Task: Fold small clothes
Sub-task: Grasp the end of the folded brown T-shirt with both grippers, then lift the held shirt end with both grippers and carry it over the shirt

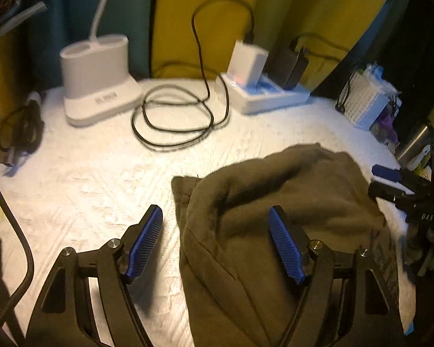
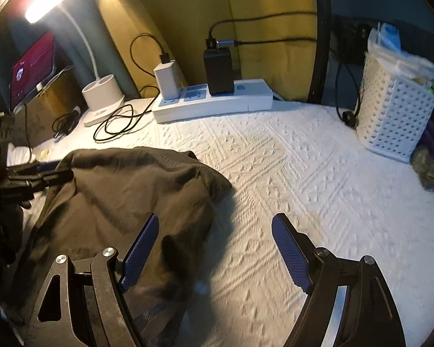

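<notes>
A dark olive garment [image 1: 275, 202] lies bunched and partly folded on the white quilted cover [image 1: 101, 173]. My left gripper [image 1: 215, 212] hangs open over its left edge: the right blue pad [image 1: 283, 243] is above the cloth, the left pad [image 1: 147, 243] above bare cover. In the right wrist view the same garment [image 2: 124, 190] fills the lower left. My right gripper [image 2: 215, 219] is open over its right edge, with the left pad [image 2: 141, 248] above the cloth. Neither gripper holds anything. Each gripper's tip shows at the edge of the other's view, the right gripper [image 1: 390, 182] and the left gripper [image 2: 29, 179].
At the back stand a white lamp base [image 1: 97, 78], a coiled black cable [image 1: 173, 115] and a power strip [image 2: 214, 101] with chargers plugged in. A white perforated basket [image 2: 390, 110] sits at the right, a lit tablet [image 2: 31, 69] at the far left.
</notes>
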Available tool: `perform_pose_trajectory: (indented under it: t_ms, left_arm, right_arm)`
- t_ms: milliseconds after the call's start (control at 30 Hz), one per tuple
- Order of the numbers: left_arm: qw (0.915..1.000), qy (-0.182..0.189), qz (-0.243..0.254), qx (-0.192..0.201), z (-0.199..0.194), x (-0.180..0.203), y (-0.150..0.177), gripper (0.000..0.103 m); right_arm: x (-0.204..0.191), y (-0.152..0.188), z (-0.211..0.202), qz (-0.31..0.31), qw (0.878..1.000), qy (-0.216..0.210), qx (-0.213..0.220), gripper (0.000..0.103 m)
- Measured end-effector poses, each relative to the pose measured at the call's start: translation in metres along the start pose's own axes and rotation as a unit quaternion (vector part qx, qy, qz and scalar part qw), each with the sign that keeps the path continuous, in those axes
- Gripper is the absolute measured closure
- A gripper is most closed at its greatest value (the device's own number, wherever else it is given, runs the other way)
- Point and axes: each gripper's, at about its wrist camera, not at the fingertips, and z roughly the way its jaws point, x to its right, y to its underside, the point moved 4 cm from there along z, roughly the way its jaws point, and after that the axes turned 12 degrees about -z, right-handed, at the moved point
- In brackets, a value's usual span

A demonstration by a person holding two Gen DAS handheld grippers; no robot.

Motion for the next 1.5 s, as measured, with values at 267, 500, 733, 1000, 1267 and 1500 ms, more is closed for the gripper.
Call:
perform_pose_trajectory:
  t_ms: [267,500,733,1000,1267,1500]
  left_arm:
    - [0.9987,0.011,0.048,-0.015,0.011,0.026,0.002,0.025]
    - [0.9946,0.018,0.102,-0.004,0.017,0.042,0.008,0.038]
    - [0.9912,0.050,0.121,-0.021,0.018,0.058,0.014,0.076]
    - [0.9904,0.070,0.119,0.005,-0.006,0.067,0.012,0.082]
    - [0.9886,0.083,0.112,0.056,-0.060,0.080,0.013,0.082]
    - [0.9858,0.086,0.101,0.102,-0.102,0.085,0.021,0.082]
  right_arm:
    - [0.002,-0.003,0.023,0.028,0.999,-0.045,0.006,0.022]
    - [-0.019,-0.017,0.037,-0.001,0.997,-0.071,0.011,0.028]
    - [-0.035,-0.022,0.046,-0.028,0.995,-0.094,0.005,0.075]
    - [-0.049,-0.026,0.023,-0.052,0.996,-0.070,0.028,0.079]
    - [-0.063,-0.034,-0.031,-0.071,0.993,-0.047,0.079,0.079]
    - [-0.080,-0.035,-0.088,-0.089,0.987,-0.033,0.126,0.079]
